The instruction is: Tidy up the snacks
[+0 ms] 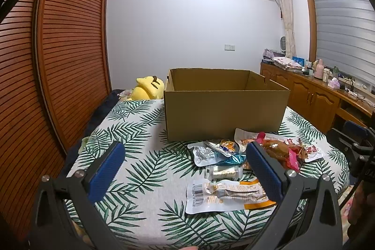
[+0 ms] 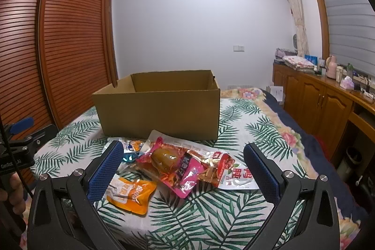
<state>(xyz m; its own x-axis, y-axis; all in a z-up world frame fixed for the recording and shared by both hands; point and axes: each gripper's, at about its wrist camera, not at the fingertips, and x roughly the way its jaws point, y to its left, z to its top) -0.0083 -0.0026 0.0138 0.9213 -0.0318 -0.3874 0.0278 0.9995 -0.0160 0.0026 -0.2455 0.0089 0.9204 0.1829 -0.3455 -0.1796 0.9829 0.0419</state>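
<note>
Cardboard box [image 2: 159, 114] rectangular, open-topped | glossy crinkled snack packets [image 2: 178, 170] | claws spread

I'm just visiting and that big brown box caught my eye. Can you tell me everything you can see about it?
The cardboard box is plain brown, rectangular and open-topped, with no lid or raised flaps showing. It stands upright on the leaf-print cloth, just behind the pile of snack packets; a white packet edge comes close to its front base. The visible inside walls are bare; its floor is hidden, so any contents cannot be told. Neither pair of tongs touches it.
</note>
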